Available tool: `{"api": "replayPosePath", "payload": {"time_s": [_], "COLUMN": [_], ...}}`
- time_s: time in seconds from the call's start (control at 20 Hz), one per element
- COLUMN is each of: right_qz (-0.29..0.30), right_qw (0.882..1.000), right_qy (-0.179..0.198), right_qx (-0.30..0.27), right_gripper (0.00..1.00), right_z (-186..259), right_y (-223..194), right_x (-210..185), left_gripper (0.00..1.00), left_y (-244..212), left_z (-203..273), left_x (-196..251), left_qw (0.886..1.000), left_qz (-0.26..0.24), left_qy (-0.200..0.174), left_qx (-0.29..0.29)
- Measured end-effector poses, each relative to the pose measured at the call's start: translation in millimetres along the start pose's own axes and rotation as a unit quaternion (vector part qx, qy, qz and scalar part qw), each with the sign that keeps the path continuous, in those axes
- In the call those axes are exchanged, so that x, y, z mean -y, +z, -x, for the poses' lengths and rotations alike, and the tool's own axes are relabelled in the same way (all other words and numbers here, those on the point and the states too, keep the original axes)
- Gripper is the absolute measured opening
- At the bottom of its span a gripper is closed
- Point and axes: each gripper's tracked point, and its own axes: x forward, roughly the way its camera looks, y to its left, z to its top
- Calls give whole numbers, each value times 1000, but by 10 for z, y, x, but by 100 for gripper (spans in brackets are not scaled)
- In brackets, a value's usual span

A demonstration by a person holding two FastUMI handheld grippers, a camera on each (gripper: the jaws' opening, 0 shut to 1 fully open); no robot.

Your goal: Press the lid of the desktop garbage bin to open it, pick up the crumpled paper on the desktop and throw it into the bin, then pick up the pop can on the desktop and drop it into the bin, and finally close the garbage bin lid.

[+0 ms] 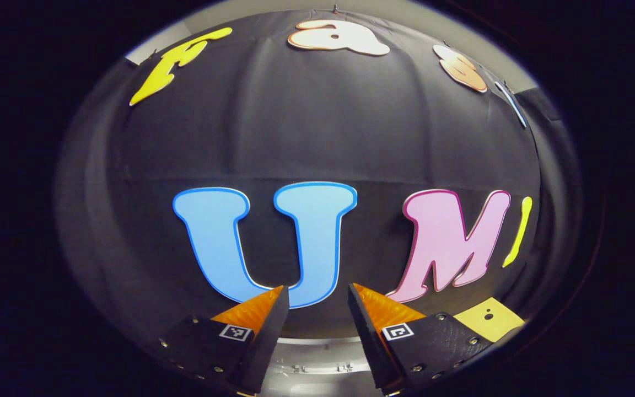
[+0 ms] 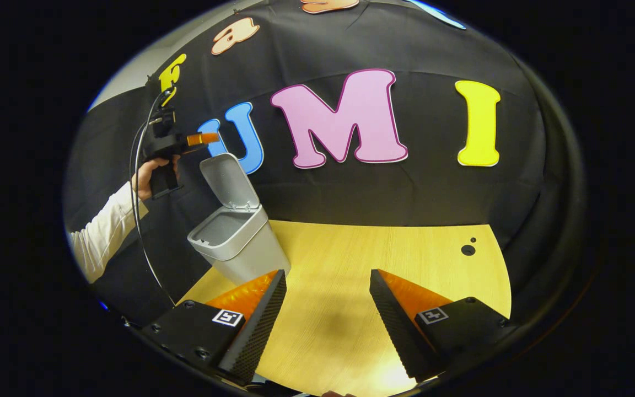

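Both grippers empty, fingers spread wide: right gripper (image 2: 326, 300) low over bench (image 2: 383, 259), left gripper (image 2: 203, 139) raised beside the bin's upright lid (image 2: 229, 179). Bin (image 2: 240, 242) stands open, far left. Lid looks light, stiff, hinged; push top edge to close.

Grey bin (image 2: 240, 242) with grey lid (image 2: 229, 181), pale wood-grain table (image 2: 383, 259), white sleeve (image 2: 102, 234).

No legible text, brand or nr. on the bin (image 2: 238, 242) or tabletop (image 2: 383, 259). Each gripper finger carries a small square fiducial marker (image 2: 227, 317); pattern only, no chars.
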Motion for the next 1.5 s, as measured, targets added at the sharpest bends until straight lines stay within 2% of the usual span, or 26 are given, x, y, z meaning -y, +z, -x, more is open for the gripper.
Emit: {"api": "replayPosePath", "payload": {"time_s": [0.1, 0.15, 0.2, 0.3, 0.4, 0.55, 0.8, 0.85, 0.9, 1.15, 1.45, 1.5], "right_qz": [0, -2, -3, -5, -10, -14, -14, -12, -11, -14, -21, -21], "right_qw": [1000, 1000, 1000, 1000, 1000, 1000, 1000, 1000, 1000, 1000, 1000, 1000], "right_qy": [-1, 0, 1, 0, -2, 3, 11, 11, 11, 10, 10, 11], "right_qx": [-2, -2, -1, -3, -9, -10, -14, -15, -18, -22, -20, -21], "right_gripper": [98, 98, 98, 98, 98, 98, 98, 98, 98, 98, 98, 98], "right_z": [-5, -8, -6, -28, -37, -40, -89, -102, -114, -118, -129, -133], "right_y": [-6, -15, -12, -39, -68, -50, -49, -61, -77, -108, -84, -87], "right_x": [2, 4, 0, 20, 21, 6, -107, -113, -113, -115, -111, -121], "left_gripper": [71, 72, 73, 72, 72, 72, 72, 70, 72, 74, 72, 73], "left_y": [-298, -333, -287, -415, -734, -925, -1644, -1718, -1746, -1960, -2323, -2301], "left_z": [0, 78, 150, 304, 471, 623, 788, 816, 853, 1076, 1225, 1214], "left_x": [18, 6, 56, 73, 152, 164, 310, 322, 256, 323, 300, 303], "left_qw": [998, 998, 999, 999, 997, 998, 991, 990, 989, 987, 975, 976], "left_qz": [24, 26, 23, -2, 22, 16, 30, 27, 25, 18, 26, 21], "left_qy": [3, 9, -1, -1, -6, -7, -18, -19, -20, -24, -26, -26], "left_qx": [-53, -52, -34, -42, -75, -63, -132, -140, -142, -159, -219, -214]}}
